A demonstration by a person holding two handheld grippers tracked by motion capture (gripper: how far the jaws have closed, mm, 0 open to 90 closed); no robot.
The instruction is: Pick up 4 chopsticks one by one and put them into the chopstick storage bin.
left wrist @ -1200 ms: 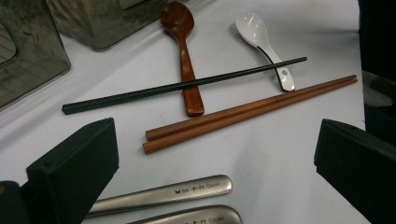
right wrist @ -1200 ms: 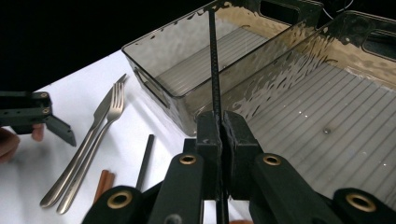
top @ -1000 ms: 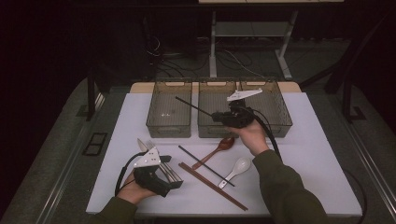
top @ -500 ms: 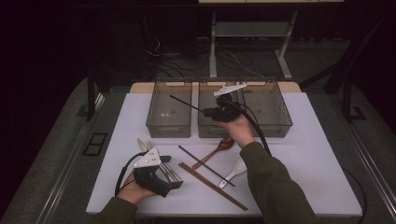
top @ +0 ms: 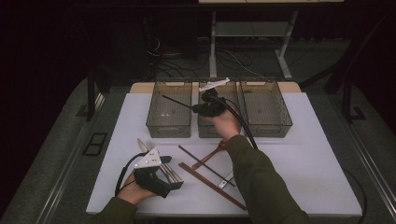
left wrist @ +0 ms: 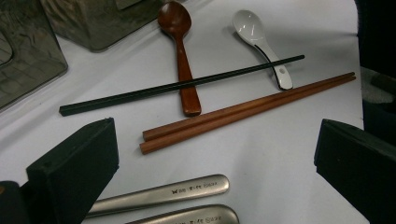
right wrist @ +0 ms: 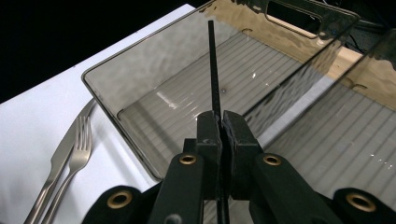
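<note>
White table [top: 303,154], three clear bins in a row at its far side. Right gripper [top: 201,109] is clenched on a black chopstick [right wrist: 213,70], pads pinching it near one end; the stick juts straight ahead of the jaws, tip over the left bin [top: 169,111], which sits directly ahead and below. Step in hand, as I read it: carrying the chopstick to that bin for sorting. Next move calls for lowering the stick until it lies along the bin floor, then letting go; the long free end could catch the rim, so level it first.

Left gripper [top: 159,179] rests released, jaws wide apart, nothing between them. Just ahead of it: brown chopstick pair [left wrist: 243,109], second black chopstick [left wrist: 177,86], wooden spoon [left wrist: 180,51], white spoon [left wrist: 261,39]. Metal handles [left wrist: 163,196] lie under its jaws.
</note>
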